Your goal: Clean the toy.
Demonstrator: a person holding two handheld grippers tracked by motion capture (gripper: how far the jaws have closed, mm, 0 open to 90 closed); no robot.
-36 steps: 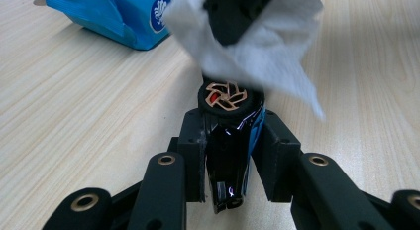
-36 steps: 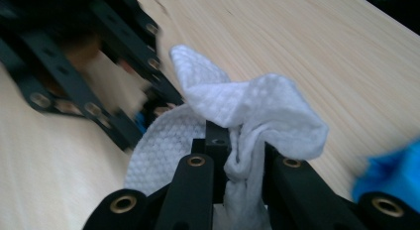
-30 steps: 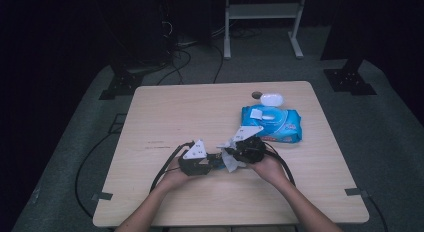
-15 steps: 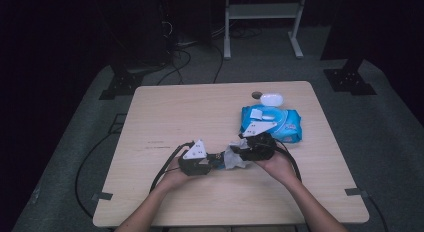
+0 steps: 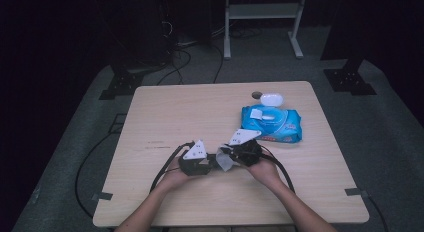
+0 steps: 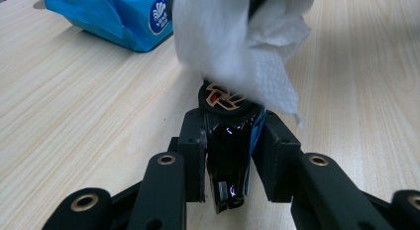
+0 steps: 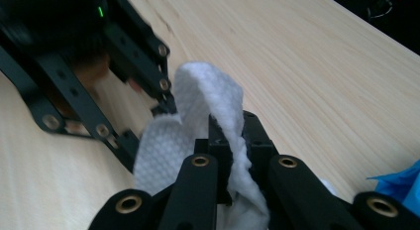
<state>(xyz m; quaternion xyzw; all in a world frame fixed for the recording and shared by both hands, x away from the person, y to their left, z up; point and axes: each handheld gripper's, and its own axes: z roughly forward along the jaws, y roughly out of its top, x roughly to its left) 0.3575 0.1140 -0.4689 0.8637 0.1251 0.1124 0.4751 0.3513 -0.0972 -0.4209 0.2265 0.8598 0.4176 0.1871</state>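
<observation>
Near the table's front edge in the high view, my left gripper [image 5: 212, 163] and right gripper [image 5: 226, 158] meet tip to tip. In the left gripper view, the left gripper [image 6: 229, 136] is shut on a small glossy black object [image 6: 229, 160] with a round red-and-gold emblem on its end. A white wet wipe [image 6: 233, 46] hangs down onto that emblem end. The right gripper [image 7: 233, 136] is shut on this wipe [image 7: 208, 91], which bulges up over its jaws. What the black object is I cannot tell.
A blue pack of wet wipes [image 5: 270, 123] lies on the wooden table [image 5: 165, 112] just beyond the right gripper. Behind it sit a small white oval thing [image 5: 271, 99] and a dark round spot [image 5: 256, 95]. Black cables trail off the table's front.
The right gripper with the wipe has shifted slightly toward the left gripper. The left hand has barely moved.
</observation>
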